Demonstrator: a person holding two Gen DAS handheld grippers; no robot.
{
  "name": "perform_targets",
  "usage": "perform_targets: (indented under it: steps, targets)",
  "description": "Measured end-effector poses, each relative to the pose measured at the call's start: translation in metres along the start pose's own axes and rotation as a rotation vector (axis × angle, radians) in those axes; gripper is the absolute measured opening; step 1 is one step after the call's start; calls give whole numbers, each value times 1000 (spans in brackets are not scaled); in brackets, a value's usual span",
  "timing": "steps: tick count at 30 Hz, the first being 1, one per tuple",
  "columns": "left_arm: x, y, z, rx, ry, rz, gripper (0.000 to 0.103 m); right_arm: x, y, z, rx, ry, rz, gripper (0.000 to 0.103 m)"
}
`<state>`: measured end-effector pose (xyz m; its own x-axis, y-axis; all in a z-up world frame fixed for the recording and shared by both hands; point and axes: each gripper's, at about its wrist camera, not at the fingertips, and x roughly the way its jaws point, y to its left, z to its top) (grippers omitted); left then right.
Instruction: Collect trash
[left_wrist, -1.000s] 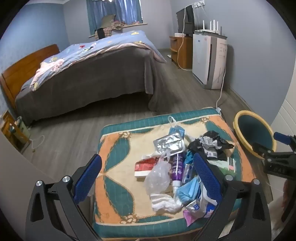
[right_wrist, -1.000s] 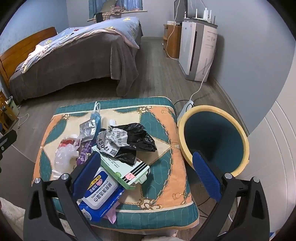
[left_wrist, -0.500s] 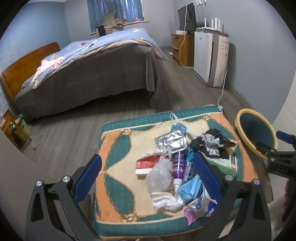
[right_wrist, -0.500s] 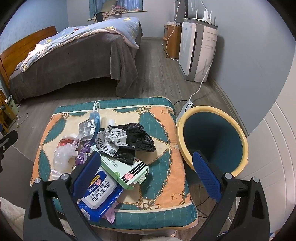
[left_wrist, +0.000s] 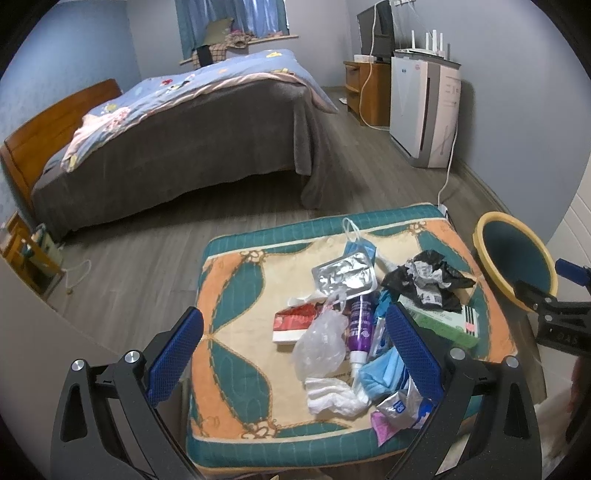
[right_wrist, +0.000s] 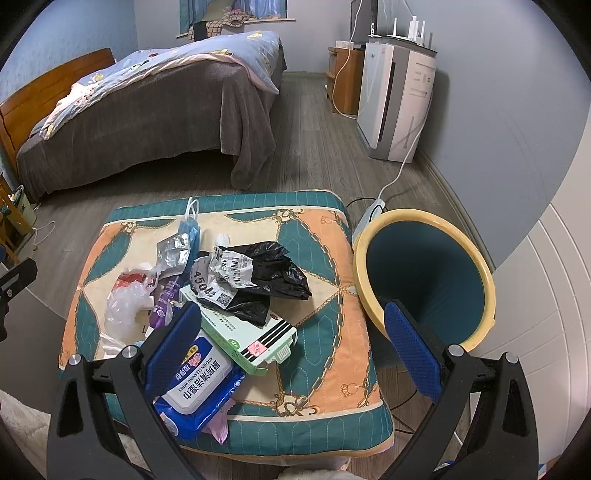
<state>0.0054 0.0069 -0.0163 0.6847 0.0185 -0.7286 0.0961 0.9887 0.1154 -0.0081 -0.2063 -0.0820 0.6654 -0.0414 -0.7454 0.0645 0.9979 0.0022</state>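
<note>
Crinkled black plastic, that's what I'm eyeing: the black bag (right_wrist: 273, 273) sits mid-heap on the patterned cushion (right_wrist: 332, 266), draped over the green box (right_wrist: 255, 336), with the wipes pack (right_wrist: 199, 384) nearest me. Both tongs are released and empty, my left gripper (left_wrist: 295, 354) hovering over the clear bag (left_wrist: 321, 343) and purple tube (left_wrist: 360, 325), my right gripper (right_wrist: 291, 343) over the near right of the cushion. I reckon everything's light and floppy, the film slippery, so I'd pinch a raised fold of the bag. Yellow-rimmed bin (right_wrist: 373, 236) waits just right of the cushion.
</note>
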Motion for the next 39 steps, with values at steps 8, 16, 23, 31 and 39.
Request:
perform_targets:
  steps: [8, 16, 23, 31, 39]
  targets:
    - [1, 1, 1, -9, 9, 2, 98, -1, 0, 0, 0, 0, -1, 97]
    - [1, 2, 1, -7, 9, 2, 98, -1, -1, -1, 0, -1, -1, 97]
    - [1, 2, 1, -7, 11, 2, 98, -1, -1, -1, 0, -1, -2, 97]
    - [1, 2, 1, -7, 10, 3, 98, -1, -1, -1, 1, -1, -3, 97]
    - [1, 2, 1, -6, 11, 4, 98, -1, -1, -1, 1, -1, -4, 97]
